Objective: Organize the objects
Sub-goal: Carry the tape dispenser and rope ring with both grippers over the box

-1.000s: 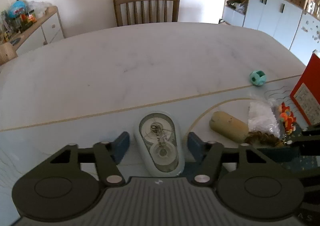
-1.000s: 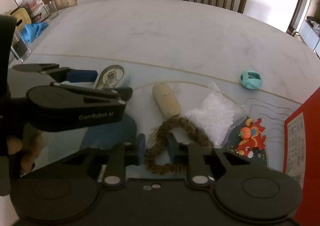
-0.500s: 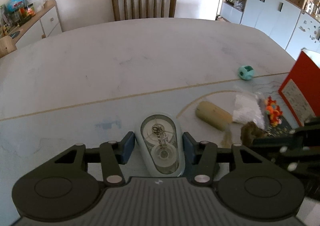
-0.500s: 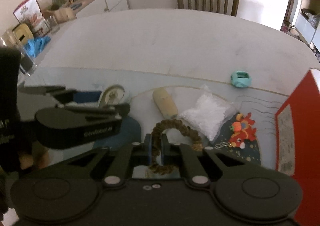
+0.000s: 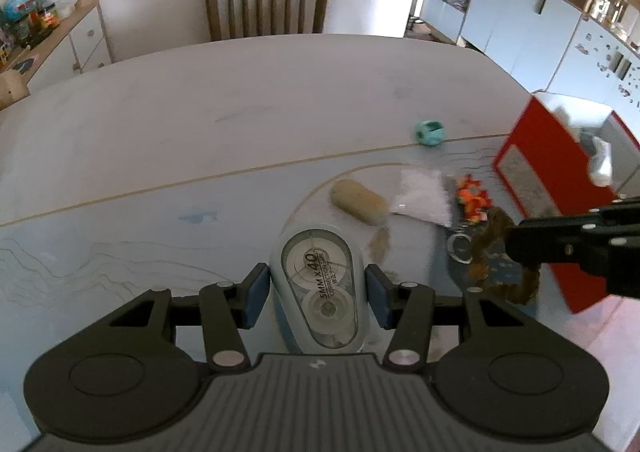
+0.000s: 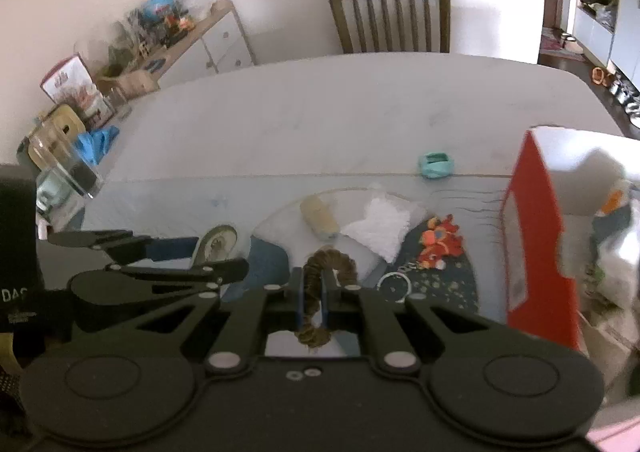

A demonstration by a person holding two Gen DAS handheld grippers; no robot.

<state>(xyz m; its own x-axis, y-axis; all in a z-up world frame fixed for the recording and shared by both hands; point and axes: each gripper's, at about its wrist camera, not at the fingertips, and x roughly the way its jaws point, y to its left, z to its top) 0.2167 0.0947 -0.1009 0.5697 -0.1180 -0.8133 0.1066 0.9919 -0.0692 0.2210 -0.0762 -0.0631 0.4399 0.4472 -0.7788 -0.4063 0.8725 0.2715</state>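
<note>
My left gripper point(image 5: 316, 288) is shut on a grey-blue correction tape dispenser point(image 5: 318, 292) and holds it above the table mat. My right gripper point(image 6: 312, 294) is shut on a brown hair scrunchie point(image 6: 320, 276), lifted off the mat; the scrunchie also shows in the left wrist view point(image 5: 496, 252). On the mat lie a beige capsule-shaped object point(image 6: 319, 216), a clear bag of white bits point(image 6: 380, 226), an orange-red charm on a key ring point(image 6: 438, 238) and a teal pencil sharpener point(image 6: 436, 165). A red open box point(image 6: 538, 236) stands at the right.
A wooden chair point(image 5: 266, 1) stands at the table's far side. A sideboard with clutter point(image 6: 160, 35) is at the left. A glass point(image 6: 60, 163) and blue cloth point(image 6: 98, 139) sit at the table's left edge. White cabinets point(image 5: 532, 23) line the right wall.
My left gripper closed on the correction tape and lifted it. My right gripper closed on the scrunchie and raised it off the mat, toward the red box.
</note>
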